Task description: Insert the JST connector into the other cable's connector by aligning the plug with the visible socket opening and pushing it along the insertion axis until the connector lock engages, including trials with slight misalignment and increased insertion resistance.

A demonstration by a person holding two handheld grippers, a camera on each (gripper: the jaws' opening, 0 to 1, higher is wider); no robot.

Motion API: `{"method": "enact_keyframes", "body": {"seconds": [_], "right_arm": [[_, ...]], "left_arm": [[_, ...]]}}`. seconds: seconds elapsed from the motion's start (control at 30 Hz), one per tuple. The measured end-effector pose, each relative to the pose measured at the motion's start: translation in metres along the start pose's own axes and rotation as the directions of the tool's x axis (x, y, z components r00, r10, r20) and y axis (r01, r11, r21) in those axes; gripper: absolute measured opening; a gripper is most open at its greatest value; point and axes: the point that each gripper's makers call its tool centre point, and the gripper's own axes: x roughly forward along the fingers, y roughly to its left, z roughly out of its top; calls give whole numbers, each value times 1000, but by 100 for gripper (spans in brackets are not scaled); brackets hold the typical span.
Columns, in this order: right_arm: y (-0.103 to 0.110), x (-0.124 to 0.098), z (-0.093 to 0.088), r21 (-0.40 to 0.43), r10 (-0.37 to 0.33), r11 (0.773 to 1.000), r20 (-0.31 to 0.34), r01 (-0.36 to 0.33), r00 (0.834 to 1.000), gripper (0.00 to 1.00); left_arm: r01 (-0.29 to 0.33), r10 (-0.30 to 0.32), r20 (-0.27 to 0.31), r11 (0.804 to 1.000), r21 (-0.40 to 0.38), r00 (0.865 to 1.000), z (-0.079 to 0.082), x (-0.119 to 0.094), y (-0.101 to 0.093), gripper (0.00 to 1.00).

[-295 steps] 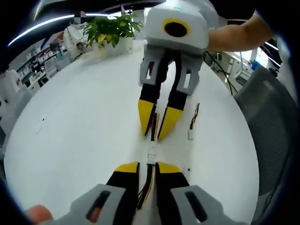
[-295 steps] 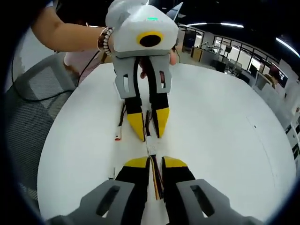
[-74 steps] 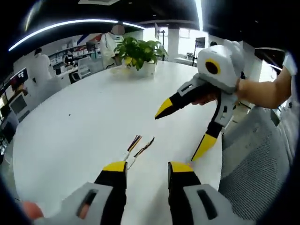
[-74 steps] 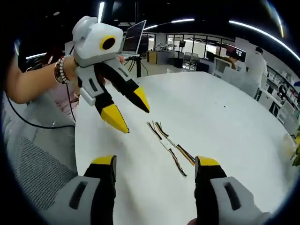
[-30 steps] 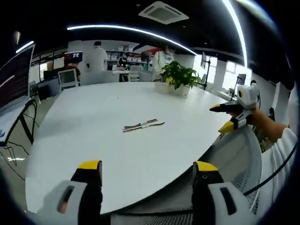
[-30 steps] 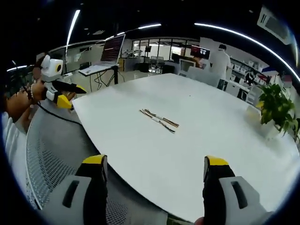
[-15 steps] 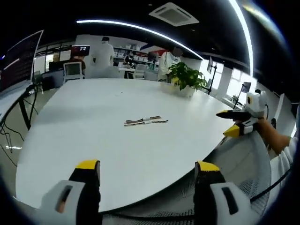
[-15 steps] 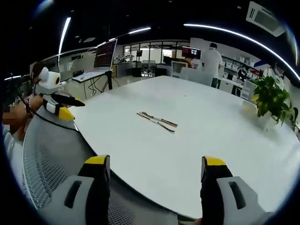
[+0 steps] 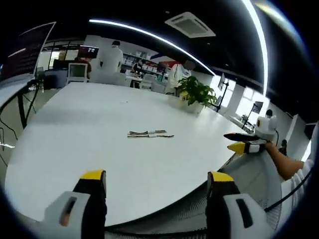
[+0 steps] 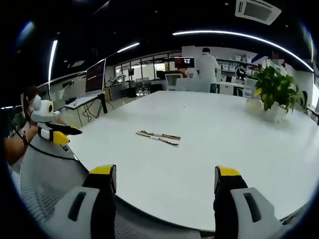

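Left gripper view: the left hand-held gripper (image 9: 157,179) is spread wide and empty above the near edge of the white worktop (image 9: 75,124). Well ahead, mid-worktop, lie the cables (image 9: 149,134); whether the connectors are mated is too small to tell. The right hand-held gripper (image 10: 164,179), equally wide and empty, faces the same cables (image 10: 158,136). A potted plant (image 10: 277,94) stands at the far side.

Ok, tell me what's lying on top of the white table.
On the white table lie the joined cables, and a potted plant stands at the far edge. Whether the connector lock is engaged is too small to tell.
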Motion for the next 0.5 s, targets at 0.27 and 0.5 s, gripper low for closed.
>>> {"method": "enact_keyframes", "body": {"seconds": [0.27,0.5], "right_arm": [[-8,0,11,74,-40,997,98,32,994,82],[-6,-1,13,72,-26,997,118,17,993,85]], "left_arm": [[4,-4,41,1000,6,999,6,-1,-2,77],[-2,3,44,1000,-16,999,5,-3,0,80]]}}
